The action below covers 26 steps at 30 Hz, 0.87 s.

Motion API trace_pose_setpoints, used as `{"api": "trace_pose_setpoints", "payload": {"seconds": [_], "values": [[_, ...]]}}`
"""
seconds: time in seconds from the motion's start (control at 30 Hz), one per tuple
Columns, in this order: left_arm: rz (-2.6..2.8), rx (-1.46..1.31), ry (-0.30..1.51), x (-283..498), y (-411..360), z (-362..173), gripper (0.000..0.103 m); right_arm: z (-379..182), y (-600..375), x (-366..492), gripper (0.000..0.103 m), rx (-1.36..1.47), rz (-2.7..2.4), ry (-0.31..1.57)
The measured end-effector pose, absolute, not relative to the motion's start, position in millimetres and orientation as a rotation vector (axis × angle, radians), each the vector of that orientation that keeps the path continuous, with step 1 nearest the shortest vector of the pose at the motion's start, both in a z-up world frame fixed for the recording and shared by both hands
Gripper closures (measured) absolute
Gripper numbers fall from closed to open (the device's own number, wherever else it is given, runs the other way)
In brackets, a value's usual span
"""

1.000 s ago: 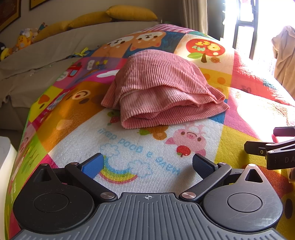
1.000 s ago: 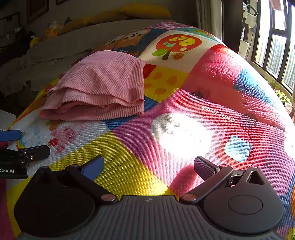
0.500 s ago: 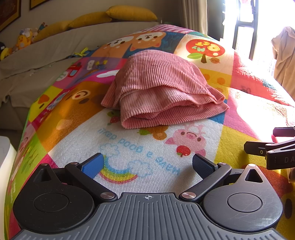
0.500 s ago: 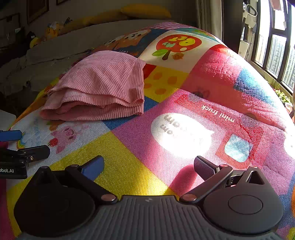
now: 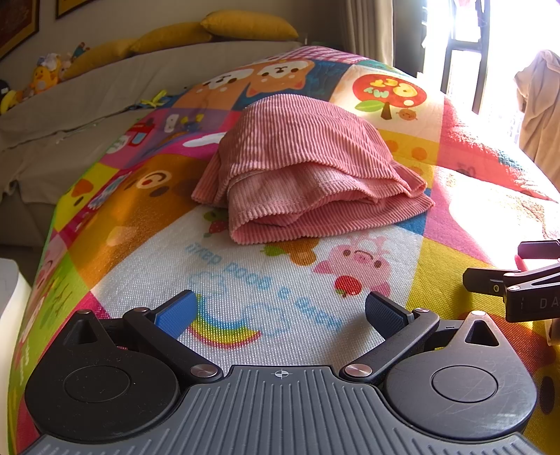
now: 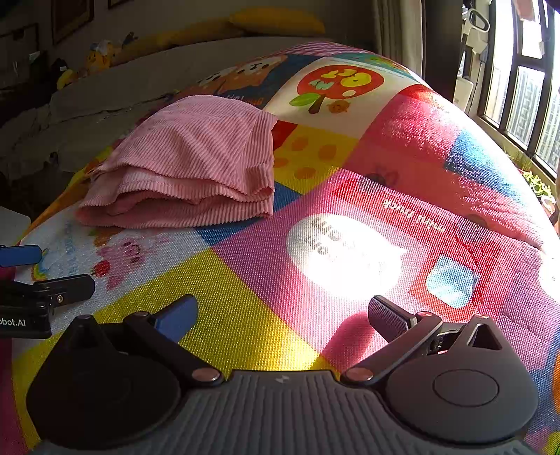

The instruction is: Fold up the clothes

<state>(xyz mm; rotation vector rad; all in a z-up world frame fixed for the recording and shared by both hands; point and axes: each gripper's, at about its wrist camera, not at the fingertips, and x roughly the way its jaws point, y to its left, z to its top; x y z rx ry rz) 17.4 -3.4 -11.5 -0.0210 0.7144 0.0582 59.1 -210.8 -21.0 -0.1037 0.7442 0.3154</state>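
Note:
A pink ribbed garment [image 5: 304, 168] lies folded in a thick stack on the colourful cartoon mat [image 5: 266, 290]; the right wrist view has the same garment [image 6: 189, 164] at upper left. My left gripper [image 5: 280, 309] hovers open over the mat, a short way in front of the garment, holding nothing. My right gripper [image 6: 281, 316] is open too, empty, over the yellow and pink squares to the right of the garment. Each gripper's fingers [image 5: 490, 283] show at the edge of the other's view.
A grey sofa [image 5: 87, 101] with yellow cushions [image 5: 245, 24] runs behind the mat. Soft toys [image 5: 42, 73] sit at its left end. Windows [image 6: 518, 77] line the right side, and a beige cloth [image 5: 539, 108] hangs there. The mat's left edge [image 5: 31, 297] drops off.

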Motion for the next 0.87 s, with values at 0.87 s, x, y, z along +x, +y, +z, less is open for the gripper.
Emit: {"api": "trace_pose_setpoints", "payload": {"seconds": [0.87], "values": [[0.042,-0.025,0.718,17.5,0.7,-10.8,0.000,-24.6,-212.1,50.6,0.000,-0.098,0.307,0.699]]}}
